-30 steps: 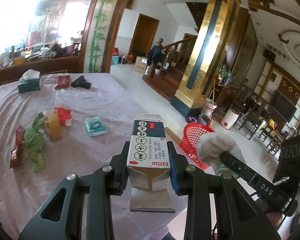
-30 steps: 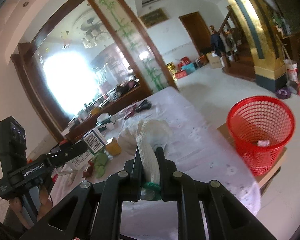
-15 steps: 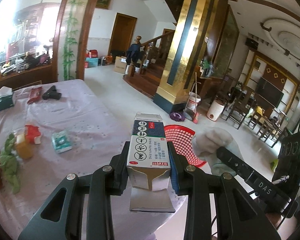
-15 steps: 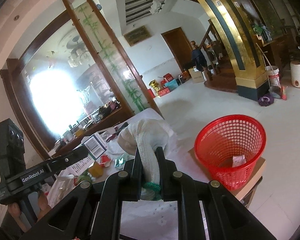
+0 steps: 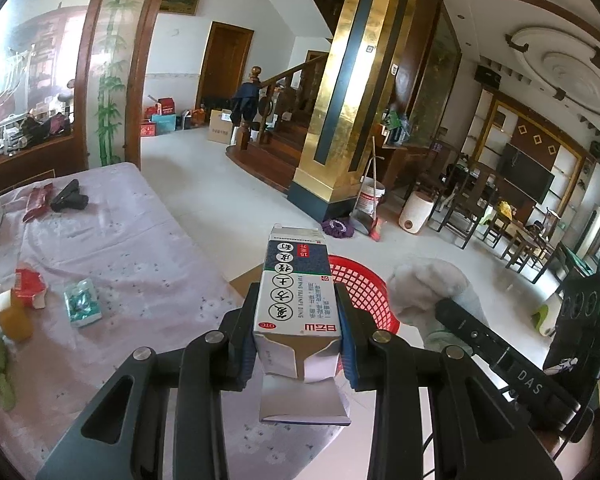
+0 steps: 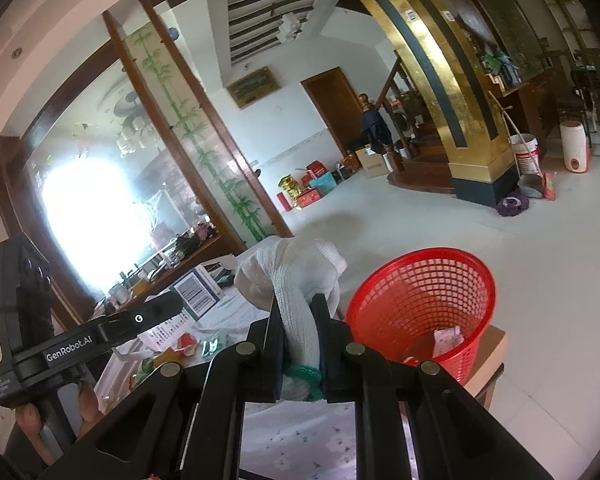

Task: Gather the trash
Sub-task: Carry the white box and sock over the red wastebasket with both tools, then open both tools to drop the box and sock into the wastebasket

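Note:
My left gripper [image 5: 298,336] is shut on a white and dark blue medicine box [image 5: 298,292], held above the table's right edge. The red mesh basket [image 5: 360,292] stands just behind the box on a cardboard sheet. My right gripper [image 6: 300,320] is shut on a white knitted cloth [image 6: 296,276] with a green hem, held left of the red basket [image 6: 424,308], which holds a few scraps. The cloth [image 5: 428,292] and right gripper also show in the left wrist view.
The table with a lilac cloth [image 5: 120,248] carries a teal packet [image 5: 82,302], a red carton [image 5: 30,286], an orange piece, green leaves, a red wrapper and a black object [image 5: 70,198]. Beyond lie white floor, a gold pillar [image 5: 340,120] and a bucket.
Both grippers have swung right, away from the table's middle and toward the red basket. The basket now sits closer in both views. Both grips are unchanged.

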`<action>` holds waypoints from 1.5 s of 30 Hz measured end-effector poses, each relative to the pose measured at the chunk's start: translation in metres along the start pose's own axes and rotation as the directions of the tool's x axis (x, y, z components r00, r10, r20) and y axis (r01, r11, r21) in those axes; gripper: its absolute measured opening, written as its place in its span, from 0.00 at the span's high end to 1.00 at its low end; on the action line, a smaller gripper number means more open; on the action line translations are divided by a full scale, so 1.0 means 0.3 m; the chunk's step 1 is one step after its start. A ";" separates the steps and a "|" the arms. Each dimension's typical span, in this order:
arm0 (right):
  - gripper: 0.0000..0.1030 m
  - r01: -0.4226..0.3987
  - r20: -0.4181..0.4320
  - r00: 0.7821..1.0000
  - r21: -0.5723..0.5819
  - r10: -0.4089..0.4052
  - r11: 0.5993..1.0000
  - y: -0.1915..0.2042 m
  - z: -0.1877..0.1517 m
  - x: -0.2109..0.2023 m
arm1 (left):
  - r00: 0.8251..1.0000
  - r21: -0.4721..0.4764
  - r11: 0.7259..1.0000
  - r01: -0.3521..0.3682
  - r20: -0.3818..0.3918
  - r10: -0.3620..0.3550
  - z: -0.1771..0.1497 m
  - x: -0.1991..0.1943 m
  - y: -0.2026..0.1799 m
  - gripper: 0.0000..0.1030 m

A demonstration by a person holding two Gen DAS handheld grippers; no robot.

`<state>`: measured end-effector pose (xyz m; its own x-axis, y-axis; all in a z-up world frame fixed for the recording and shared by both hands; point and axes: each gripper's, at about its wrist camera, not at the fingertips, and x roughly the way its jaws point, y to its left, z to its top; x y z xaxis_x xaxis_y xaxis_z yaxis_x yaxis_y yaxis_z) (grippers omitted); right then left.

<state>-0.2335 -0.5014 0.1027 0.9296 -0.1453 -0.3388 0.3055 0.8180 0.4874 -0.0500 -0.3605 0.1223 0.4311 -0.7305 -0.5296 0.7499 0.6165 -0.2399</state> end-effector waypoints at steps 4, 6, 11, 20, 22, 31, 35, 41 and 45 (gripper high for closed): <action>0.87 0.022 0.014 1.000 0.016 -0.023 1.000 -0.046 0.013 -0.016 | 1.000 0.007 1.000 0.010 -0.003 -0.010 0.009 0.040 -0.022 0.69; 0.87 0.035 0.024 0.999 0.034 -0.036 0.999 -0.077 0.022 -0.021 | 1.000 0.012 1.000 0.013 -0.013 -0.012 0.013 0.063 -0.036 0.69; 0.87 0.063 0.035 0.997 0.074 -0.066 0.995 -0.141 0.049 -0.015 | 1.000 0.029 0.999 0.013 -0.027 -0.012 0.017 0.117 -0.064 0.69; 0.87 0.115 0.003 0.993 0.119 -0.116 0.986 -0.247 0.068 0.071 | 0.996 0.048 0.998 0.048 -0.082 -0.044 0.036 0.291 -0.090 0.69; 0.87 0.135 -0.017 0.991 0.130 -0.134 0.982 -0.277 0.067 0.104 | 0.994 0.070 0.997 0.042 -0.106 -0.035 0.024 0.350 -0.105 0.69; 0.85 0.173 -0.110 0.982 0.178 -0.155 0.969 -0.391 0.075 0.239 | 0.969 0.056 0.994 0.090 -0.235 -0.074 -0.019 0.557 -0.111 0.68; 0.85 0.178 -0.125 0.980 0.178 -0.157 0.968 -0.412 0.080 0.275 | 0.963 0.042 0.995 0.091 -0.259 -0.077 -0.030 0.602 -0.098 0.68; 0.85 0.191 -0.146 0.975 0.182 -0.165 0.965 -0.432 0.069 0.309 | 0.955 0.043 0.994 0.100 -0.284 -0.084 -0.040 0.646 -0.107 0.68; 0.85 0.206 -0.157 0.971 0.182 -0.178 0.961 -0.431 0.071 0.326 | 0.950 0.047 0.994 0.101 -0.300 -0.082 -0.049 0.668 -0.108 0.68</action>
<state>-0.1778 -0.6333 0.0236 0.8163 -0.1994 -0.5421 0.5225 0.6551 0.5458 0.0046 -0.5226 0.0119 0.1978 -0.6569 -0.7275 0.8123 0.5253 -0.2534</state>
